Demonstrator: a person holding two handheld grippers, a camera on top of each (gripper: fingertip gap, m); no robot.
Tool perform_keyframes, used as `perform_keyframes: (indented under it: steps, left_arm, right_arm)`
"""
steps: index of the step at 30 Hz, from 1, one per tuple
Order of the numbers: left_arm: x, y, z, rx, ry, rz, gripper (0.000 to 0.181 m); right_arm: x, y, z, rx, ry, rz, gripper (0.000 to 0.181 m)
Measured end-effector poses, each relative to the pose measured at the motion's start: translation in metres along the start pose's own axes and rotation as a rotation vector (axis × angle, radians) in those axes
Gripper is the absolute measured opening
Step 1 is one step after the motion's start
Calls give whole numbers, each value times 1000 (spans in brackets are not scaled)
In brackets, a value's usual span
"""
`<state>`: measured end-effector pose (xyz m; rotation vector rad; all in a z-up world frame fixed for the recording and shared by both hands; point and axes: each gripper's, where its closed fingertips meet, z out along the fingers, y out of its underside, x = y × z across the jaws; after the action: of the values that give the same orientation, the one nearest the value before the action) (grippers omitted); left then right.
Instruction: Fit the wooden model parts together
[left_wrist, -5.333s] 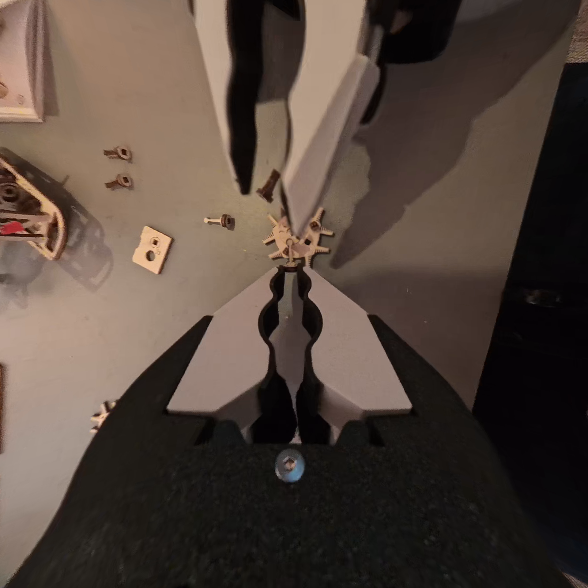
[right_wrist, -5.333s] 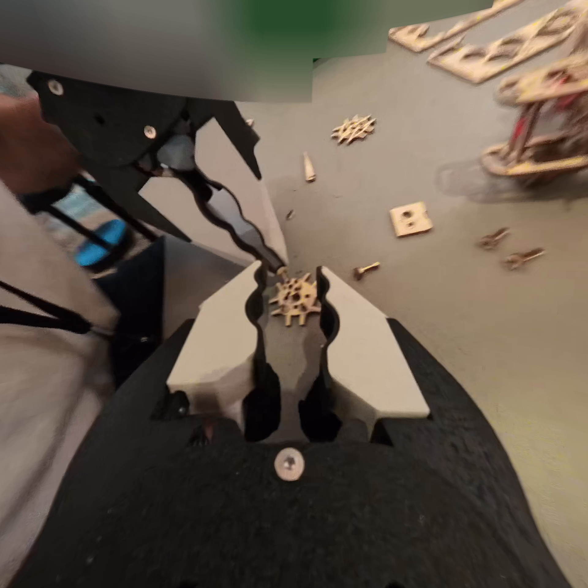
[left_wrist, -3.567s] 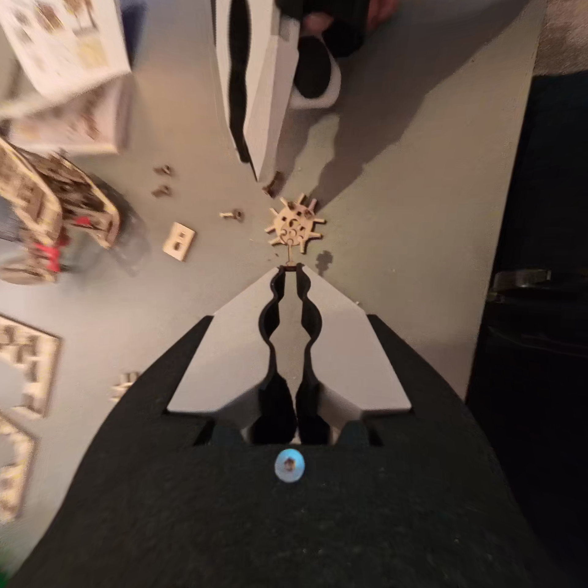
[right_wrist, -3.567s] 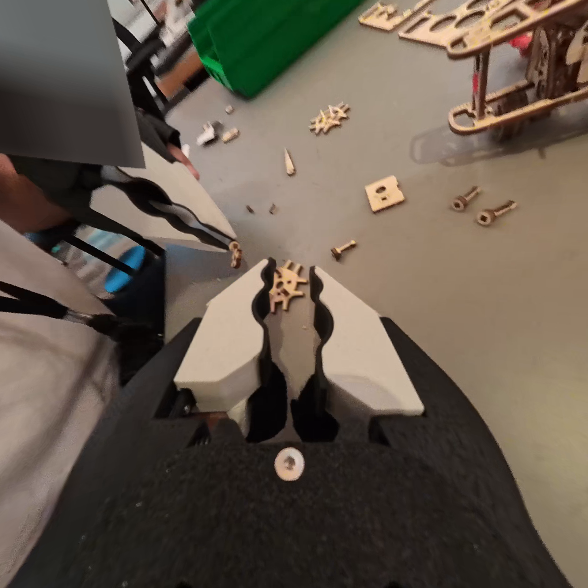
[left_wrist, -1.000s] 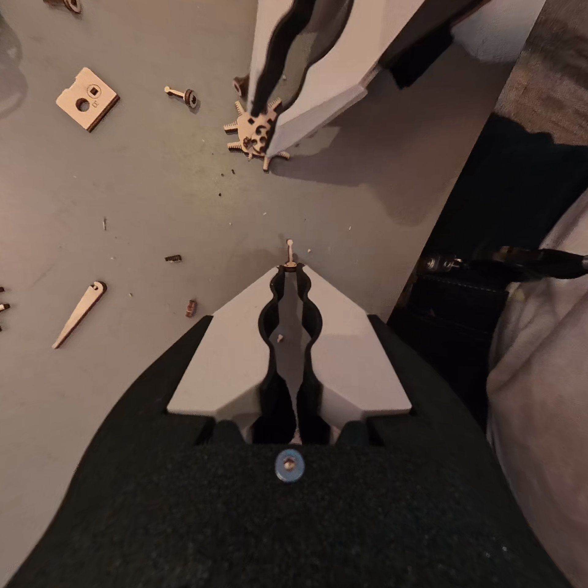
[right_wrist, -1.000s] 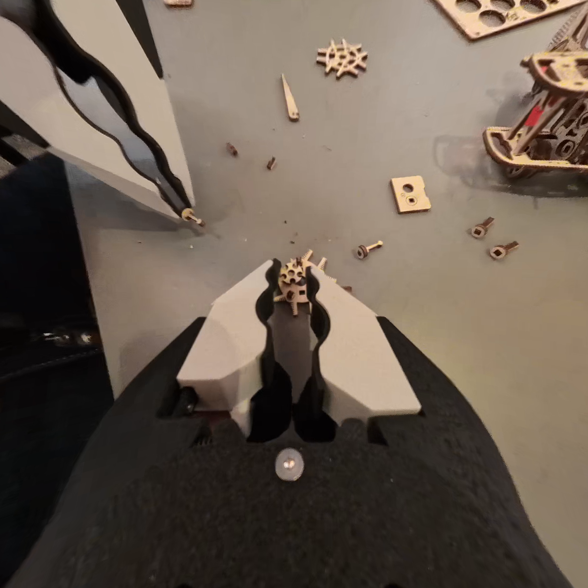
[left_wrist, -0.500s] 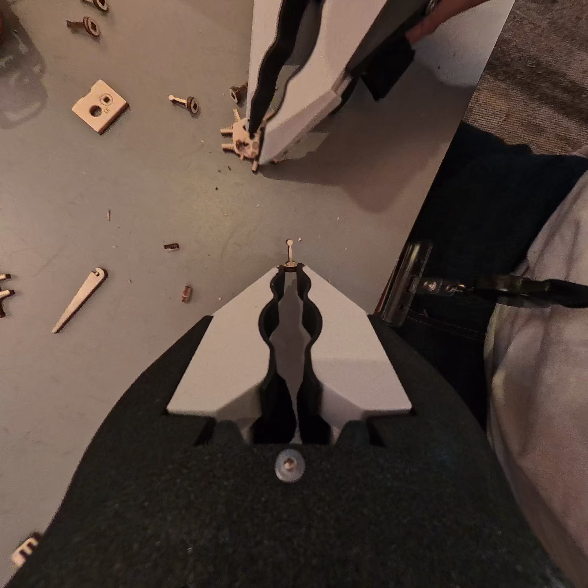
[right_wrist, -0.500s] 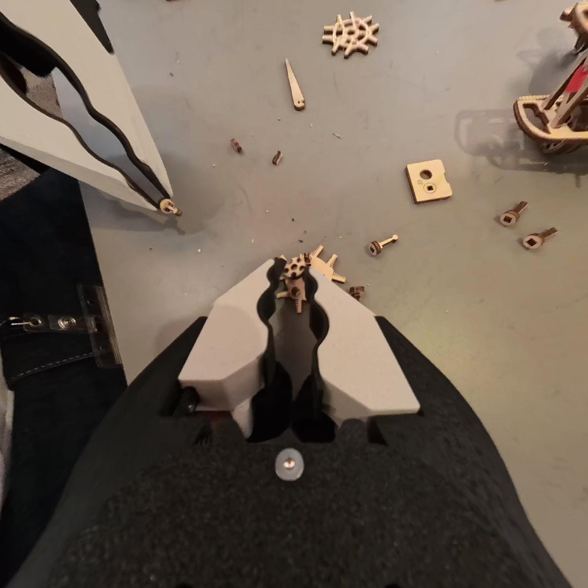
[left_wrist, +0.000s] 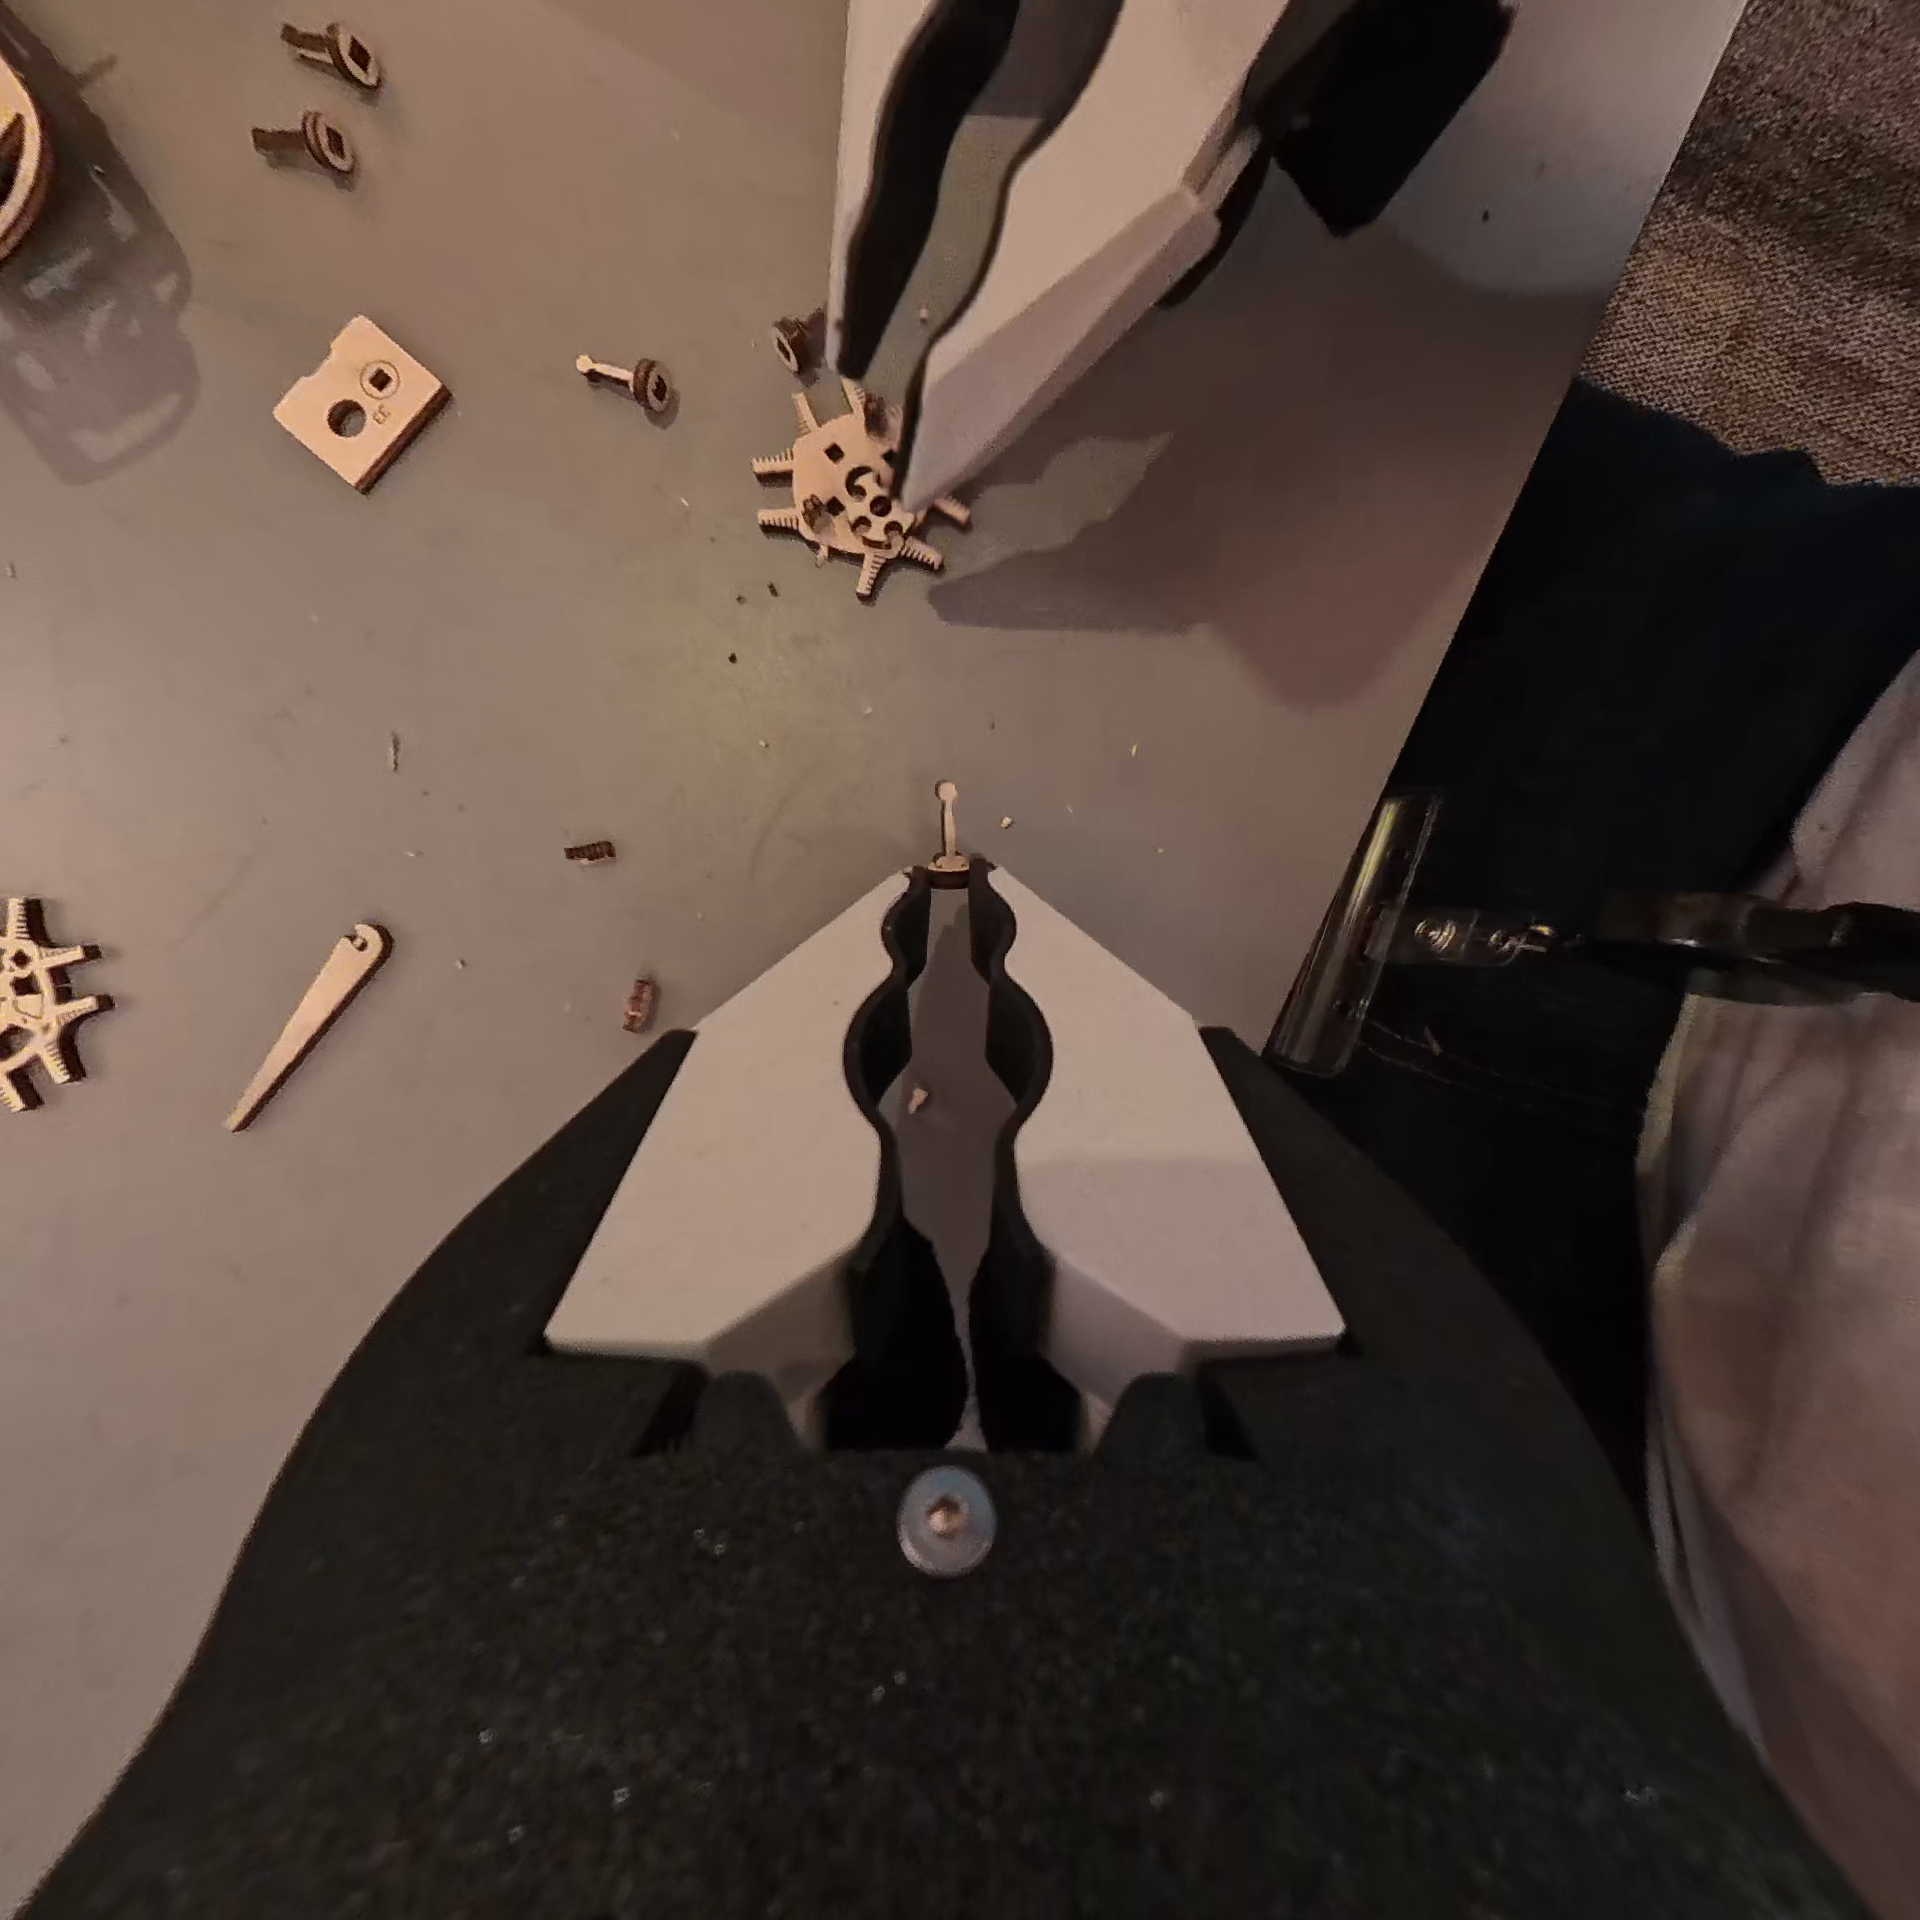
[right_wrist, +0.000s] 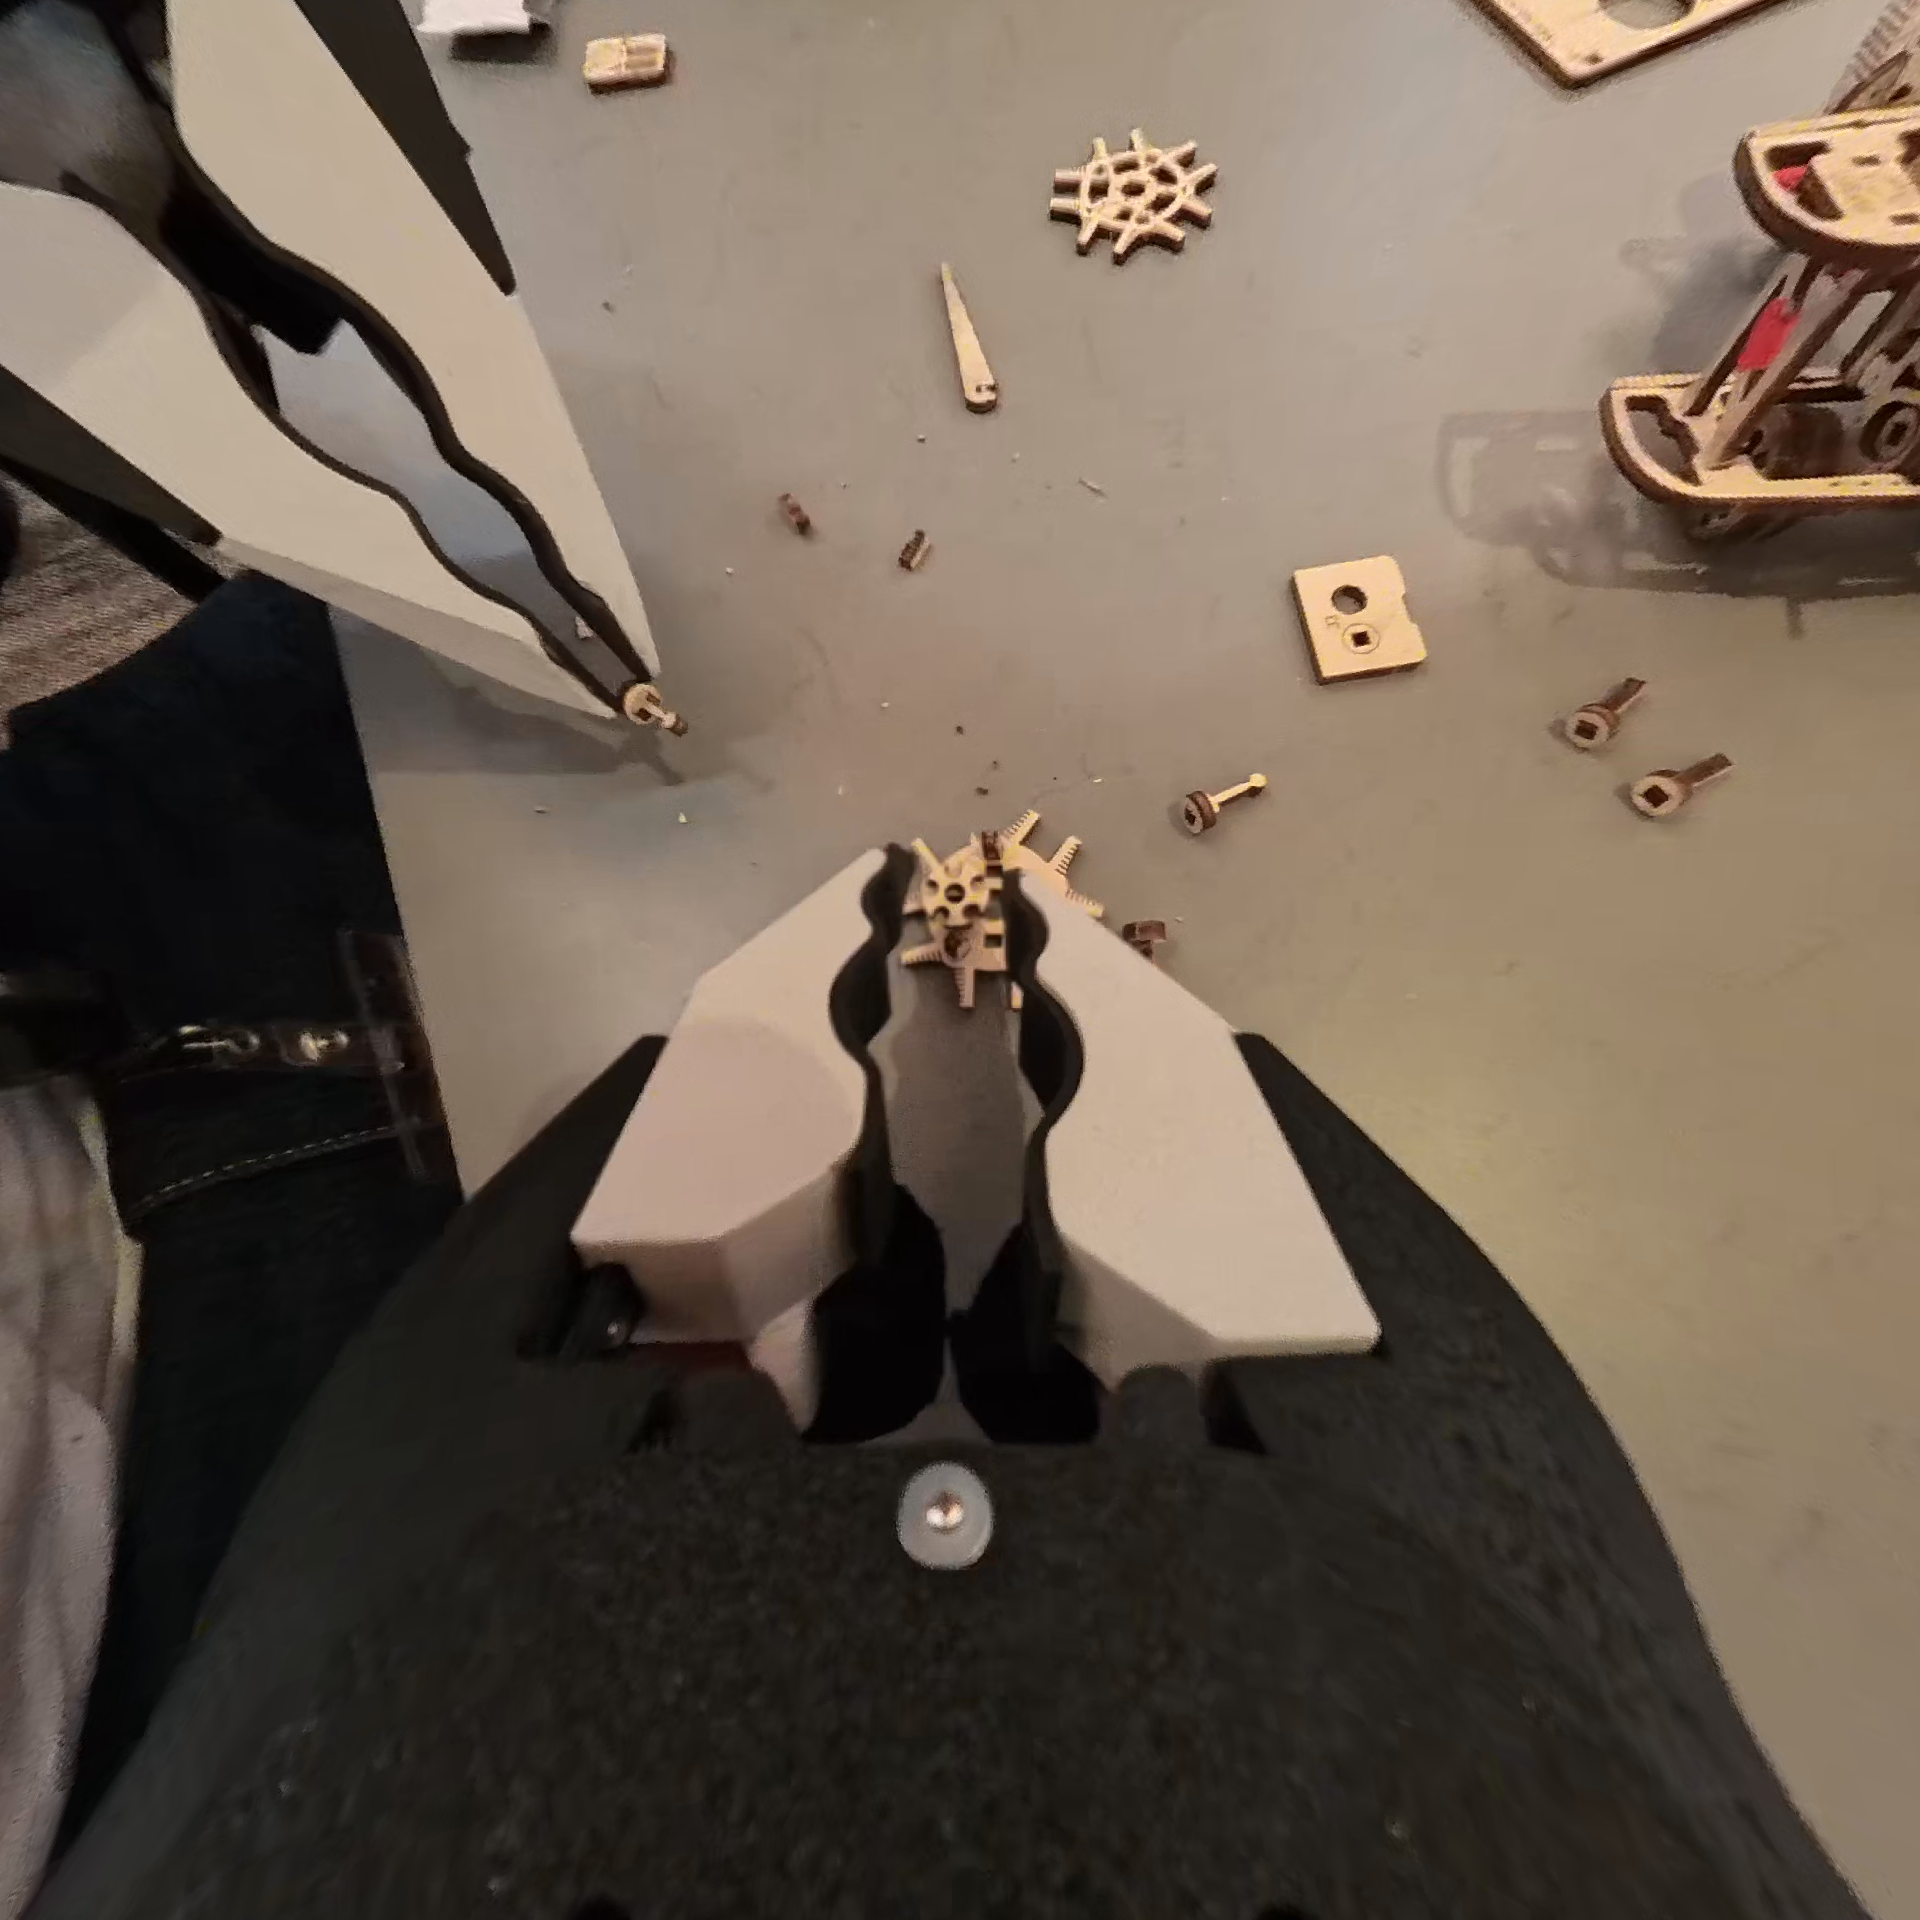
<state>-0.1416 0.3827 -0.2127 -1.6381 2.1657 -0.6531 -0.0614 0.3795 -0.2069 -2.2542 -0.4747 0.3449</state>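
My left gripper (left_wrist: 947, 871) is pinched on a small wooden pin (left_wrist: 944, 826), head clamped between the tips, thin shaft poking forward over the grey table (left_wrist: 312, 675). My right gripper (right_wrist: 951, 871) is parted a little, tips down at the toothed wooden gear (right_wrist: 961, 902); the gear lies flat on the table, with one fingertip (left_wrist: 925, 457) resting on its hub and the other standing off its far edge. Whether the jaws actually grip it I cannot tell. Pin and gear are apart, the pin nearer the table edge. Loose parts beyond the gear: a square plate with two holes (right_wrist: 1356, 618), a second pin with a dark collar (right_wrist: 1221, 802), two short square-holed pegs (right_wrist: 1636, 753), a tapered pointer (right_wrist: 966, 338), a spoked wheel (right_wrist: 1132, 192). A partly built wooden model (right_wrist: 1787, 343) stands at far right in the right wrist view.
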Motion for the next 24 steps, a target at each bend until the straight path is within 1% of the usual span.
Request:
perform_keyframes:
  steps: [1, 3, 5, 7, 9, 11, 13, 16, 20, 22, 24]
  left_arm:
    - [0, -1, 0, 4, 0, -1, 5]
    - [-2, 0, 1, 8, 1, -9, 5]
    - [-4, 2, 2, 8, 6, -20, 5]
    - [-4, 3, 2, 15, 14, -26, 5]
    - [-5, 4, 3, 12, 17, -32, 5]
    - [-8, 5, 5, 7, 11, -40, 5]
    - [-12, 5, 6, 18, 4, -58, 5]
    - [-11, 1, 6, 64, 32, -108, 5]
    - [-9, -4, 5, 114, 59, -135, 5]
    - [-3, -10, 1, 163, 84, -135, 5]
    - [3, -20, -6, 219, 105, -120, 5]
  right_arm:
    - [-2, -3, -1, 30, -11, -2, 22]
    - [-6, -16, -4, 144, -34, -36, 30]
    - [-8, -30, -13, 287, -29, -91, 30]
    - [-10, -43, -24, 407, -48, -98, 28]
    - [-9, -58, -39, 533, -46, -52, 29]
    - [-8, -67, -52, 610, -49, 30, 29]
    - [-10, -70, -60, 647, -40, 70, 30]
    - [-15, -70, -68, 677, 27, 57, 30]
    - [-26, -66, -74, 665, 44, 26, 49]
    - [-28, -65, -74, 648, 48, 2, 47]
    - [-27, -60, -70, 596, 59, -26, 35]
